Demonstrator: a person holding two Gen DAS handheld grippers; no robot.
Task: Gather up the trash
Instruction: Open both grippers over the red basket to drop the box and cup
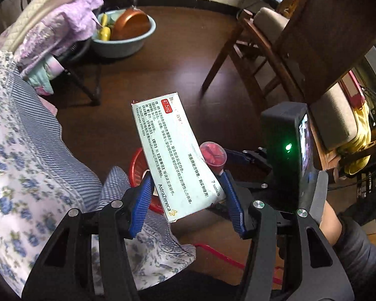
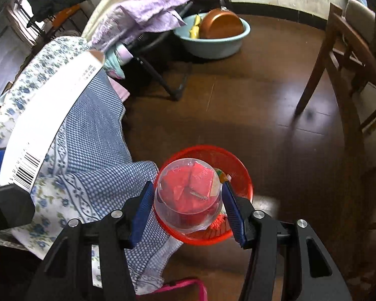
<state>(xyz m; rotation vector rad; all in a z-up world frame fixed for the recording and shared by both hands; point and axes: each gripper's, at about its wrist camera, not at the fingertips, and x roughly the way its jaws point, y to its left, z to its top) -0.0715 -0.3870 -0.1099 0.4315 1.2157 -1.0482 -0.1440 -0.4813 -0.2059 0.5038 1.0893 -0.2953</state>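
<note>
Medicine box (image 1: 173,155) in left tongs (image 1: 185,188) points lengthwise away; right tongs (image 2: 188,203) grip cup (image 2: 188,195).

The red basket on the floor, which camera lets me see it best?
The right wrist view. There the red basket shows most of its round rim beneath the clear cup held by the right gripper. In the left wrist view only a sliver peeks from behind the medicine box.
</note>
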